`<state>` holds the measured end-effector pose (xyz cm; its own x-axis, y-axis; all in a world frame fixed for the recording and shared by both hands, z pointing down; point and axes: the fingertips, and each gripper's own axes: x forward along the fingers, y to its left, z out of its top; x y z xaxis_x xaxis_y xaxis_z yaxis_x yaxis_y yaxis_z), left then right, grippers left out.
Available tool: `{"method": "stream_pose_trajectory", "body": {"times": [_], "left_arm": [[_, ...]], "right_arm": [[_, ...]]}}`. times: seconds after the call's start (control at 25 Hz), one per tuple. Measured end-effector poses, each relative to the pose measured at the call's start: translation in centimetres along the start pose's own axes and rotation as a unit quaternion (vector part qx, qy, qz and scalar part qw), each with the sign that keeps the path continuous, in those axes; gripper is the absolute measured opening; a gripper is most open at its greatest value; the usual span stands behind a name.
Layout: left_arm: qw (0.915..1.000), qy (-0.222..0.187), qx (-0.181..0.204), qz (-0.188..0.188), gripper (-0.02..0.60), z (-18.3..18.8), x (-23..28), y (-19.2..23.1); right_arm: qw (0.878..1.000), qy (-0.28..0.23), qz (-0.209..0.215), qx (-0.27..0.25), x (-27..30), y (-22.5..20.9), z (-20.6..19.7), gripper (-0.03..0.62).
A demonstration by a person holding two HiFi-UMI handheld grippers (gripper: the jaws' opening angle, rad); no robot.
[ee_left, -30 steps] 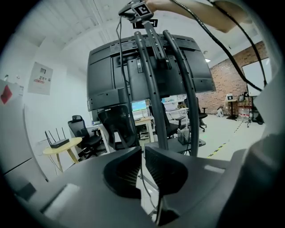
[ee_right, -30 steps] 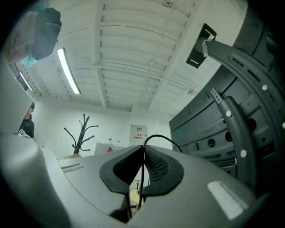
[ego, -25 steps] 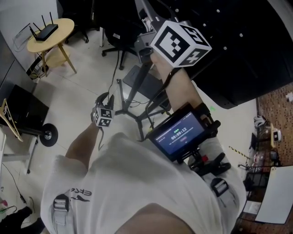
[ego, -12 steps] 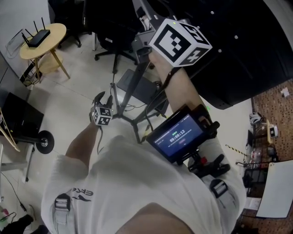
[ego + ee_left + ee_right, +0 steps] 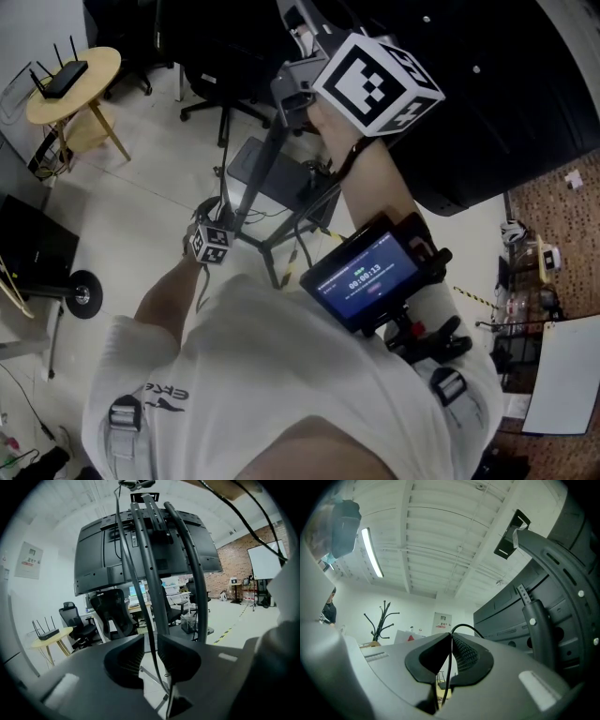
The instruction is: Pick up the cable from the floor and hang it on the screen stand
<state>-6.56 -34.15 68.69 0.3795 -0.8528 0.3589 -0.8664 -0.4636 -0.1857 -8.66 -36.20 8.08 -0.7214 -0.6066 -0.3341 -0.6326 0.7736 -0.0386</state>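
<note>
The thin black cable [image 5: 136, 583] hangs down the back of the screen stand [image 5: 151, 573], under the big dark screen [image 5: 140, 545]. It passes through the gap of my left gripper [image 5: 150, 641], whose jaws have just been closing. The pads stand clear of the cable on both sides. In the head view the left gripper [image 5: 208, 214] is low, by the stand's legs [image 5: 272, 159]. My right gripper [image 5: 298, 58] is raised at the stand's top and is shut on the cable [image 5: 465, 627], which loops out above its pads [image 5: 461, 654].
A round wooden table [image 5: 94, 70] with a router stands far left, with office chairs [image 5: 216, 75] behind the stand. A black wheeled case [image 5: 37, 258] lies at left. A small lit screen [image 5: 366, 277] is strapped to the right forearm. A whiteboard [image 5: 562, 375] stands at right.
The left gripper has drawn nearer to the stand's legs, and the head view has swung a little. The right gripper has stayed at the top of the stand with the cable in it.
</note>
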Motion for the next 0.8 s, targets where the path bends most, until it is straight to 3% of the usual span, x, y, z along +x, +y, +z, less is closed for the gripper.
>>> {"method": "stream_pose_trajectory", "body": {"times": [0.12, 0.2, 0.24, 0.6, 0.8], "left_arm": [[1.0, -0.002, -0.006, -0.002, 0.095, -0.3, -0.8, -0.3], [0.9999, -0.003, -0.015, 0.002, 0.012, -0.3, -1.5, -0.1], [0.9998, -0.004, -0.018, 0.002, 0.011, -0.3, -1.7, 0.0], [0.9993, -0.01, -0.025, -0.027, 0.166, -0.5, -1.9, -0.7], [0.9992, -0.015, -0.036, 0.0, 0.149, 0.0, -1.0, 0.3]], "right_arm": [[1.0, -0.004, -0.002, 0.002, -0.2, -0.2, 0.1, 0.029], [1.0, -0.005, -0.002, 0.002, -0.2, -0.2, 0.2, 0.029], [1.0, -0.005, -0.002, 0.002, -0.2, -0.3, 0.2, 0.029], [1.0, -0.01, 0.001, 0.008, -0.2, 0.0, 0.3, 0.029], [1.0, -0.01, 0.006, 0.004, -0.2, 0.3, 0.5, 0.029]]}}
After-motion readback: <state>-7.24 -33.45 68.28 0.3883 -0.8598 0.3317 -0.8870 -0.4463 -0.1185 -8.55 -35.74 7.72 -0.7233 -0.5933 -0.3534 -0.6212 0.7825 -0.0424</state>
